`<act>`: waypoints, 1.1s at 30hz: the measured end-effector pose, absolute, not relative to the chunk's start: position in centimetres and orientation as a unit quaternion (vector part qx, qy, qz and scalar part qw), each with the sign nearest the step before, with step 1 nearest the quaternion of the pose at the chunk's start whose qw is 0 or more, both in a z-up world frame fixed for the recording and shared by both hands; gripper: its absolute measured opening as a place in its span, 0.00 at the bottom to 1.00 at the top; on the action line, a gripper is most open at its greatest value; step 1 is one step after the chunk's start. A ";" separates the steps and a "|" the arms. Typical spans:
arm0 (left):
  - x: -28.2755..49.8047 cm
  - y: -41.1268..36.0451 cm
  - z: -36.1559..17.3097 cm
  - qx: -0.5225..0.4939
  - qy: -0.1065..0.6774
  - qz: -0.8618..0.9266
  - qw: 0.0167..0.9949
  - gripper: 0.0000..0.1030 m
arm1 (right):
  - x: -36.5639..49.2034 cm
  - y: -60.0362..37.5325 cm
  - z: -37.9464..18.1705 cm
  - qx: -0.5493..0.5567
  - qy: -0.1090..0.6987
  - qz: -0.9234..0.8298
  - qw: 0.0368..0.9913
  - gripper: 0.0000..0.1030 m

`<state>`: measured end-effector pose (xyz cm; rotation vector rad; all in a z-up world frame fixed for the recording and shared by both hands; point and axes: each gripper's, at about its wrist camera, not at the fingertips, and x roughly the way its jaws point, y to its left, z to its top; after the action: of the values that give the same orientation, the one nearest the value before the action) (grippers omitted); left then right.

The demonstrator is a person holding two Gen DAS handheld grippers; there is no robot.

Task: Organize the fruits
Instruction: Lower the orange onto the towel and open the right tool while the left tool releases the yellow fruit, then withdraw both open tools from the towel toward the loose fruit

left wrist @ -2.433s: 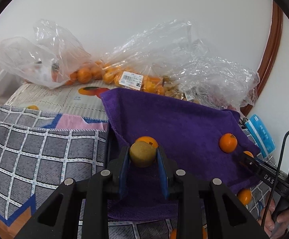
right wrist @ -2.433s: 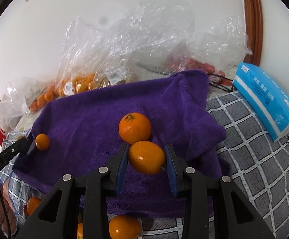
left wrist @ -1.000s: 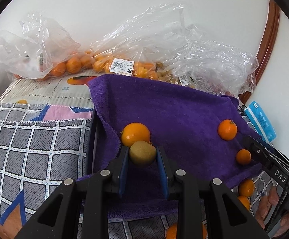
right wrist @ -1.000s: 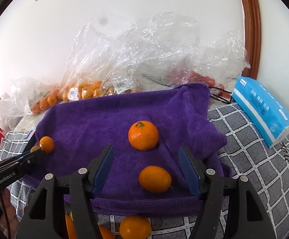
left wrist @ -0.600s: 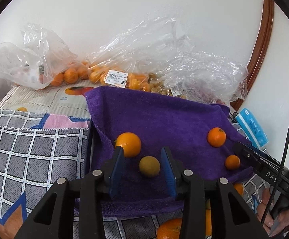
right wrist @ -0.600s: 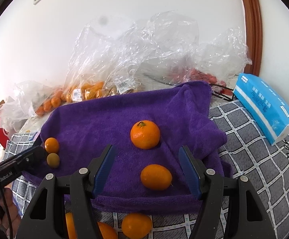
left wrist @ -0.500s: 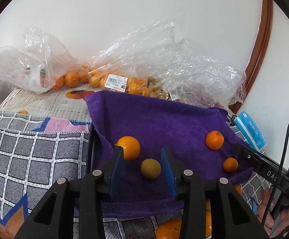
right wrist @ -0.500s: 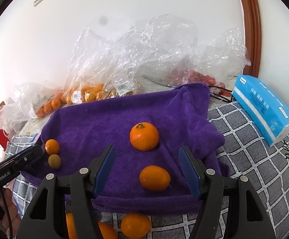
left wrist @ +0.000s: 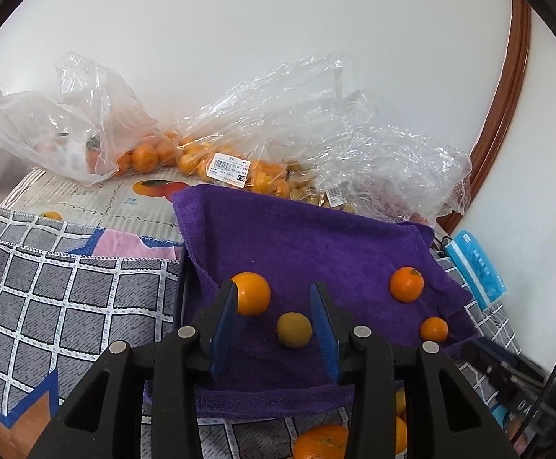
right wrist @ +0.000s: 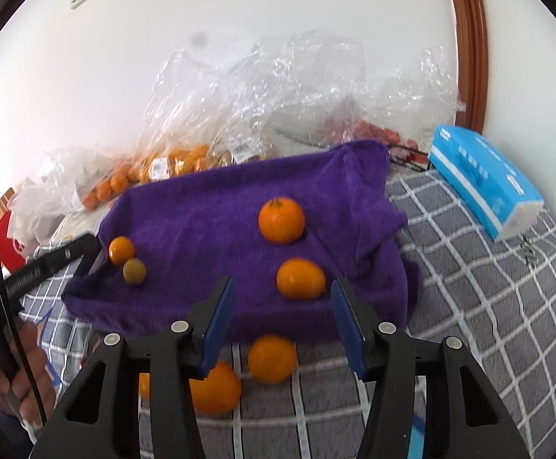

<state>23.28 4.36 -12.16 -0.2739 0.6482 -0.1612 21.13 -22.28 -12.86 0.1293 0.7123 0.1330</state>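
Left gripper (left wrist: 274, 329): jaws apart after just opening, nothing clamped; a greenish-yellow fruit (left wrist: 294, 329) lies loose between them on the purple towel (left wrist: 316, 241).
Right gripper (right wrist: 281, 321): jaws apart though just narrowing, empty; an oval orange fruit (right wrist: 300, 279) sits just ahead.
Towel: two more oranges, one beside each fruit.
Checked cloth (right wrist: 469, 287): three loose oranges (right wrist: 272, 357) at the towel's near edge.
Behind: bagged oranges (left wrist: 201, 160), blue tissue pack (right wrist: 484, 179).

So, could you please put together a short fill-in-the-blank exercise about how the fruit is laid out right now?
1. The fruits set out so far lie on a towel coloured ____.
2. ____ fruits rest on that towel.
3. The one fruit there that is not orange, the yellow-green fruit, lies between the fingers of the ____ claw.
4. The tissue pack is coloured ____.

Missing words: purple; four; left; blue
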 end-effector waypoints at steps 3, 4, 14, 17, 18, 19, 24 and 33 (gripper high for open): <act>23.1 4.3 -11.9 -0.130 0.309 -0.078 0.939 0.36 | 20.3 -22.3 -13.5 0.072 0.359 0.069 0.928 0.50; 23.0 4.3 -11.8 -0.124 0.305 -0.073 0.941 0.36 | 20.0 -22.3 -13.7 0.076 0.362 0.068 0.927 0.51; 23.0 4.9 -11.4 -0.121 0.297 -0.056 0.945 0.38 | 19.4 -22.4 -14.9 0.097 0.384 0.064 0.916 0.51; 23.0 5.1 -11.3 -0.124 0.294 -0.054 0.946 0.39 | 19.9 -22.2 -15.0 0.100 0.391 0.058 0.913 0.51; 23.0 5.2 -11.3 -0.125 0.294 -0.052 0.946 0.39 | 20.2 -22.1 -15.1 0.103 0.396 0.064 0.910 0.50; 23.0 5.2 -11.3 -0.126 0.295 -0.052 0.946 0.39 | 20.4 -22.1 -15.3 0.106 0.401 0.072 0.907 0.51; 23.3 5.3 -11.7 -0.129 0.301 -0.049 0.944 0.39 | 21.1 -21.9 -16.2 0.104 0.410 0.061 0.904 0.41; 22.9 4.8 -11.5 -0.118 0.296 -0.050 0.946 0.39 | 19.1 -24.0 -15.5 0.098 0.410 0.043 0.906 0.31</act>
<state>22.93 4.76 -11.48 -0.2410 0.6033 -0.1010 19.09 -24.03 -15.48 0.2015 0.8461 0.0888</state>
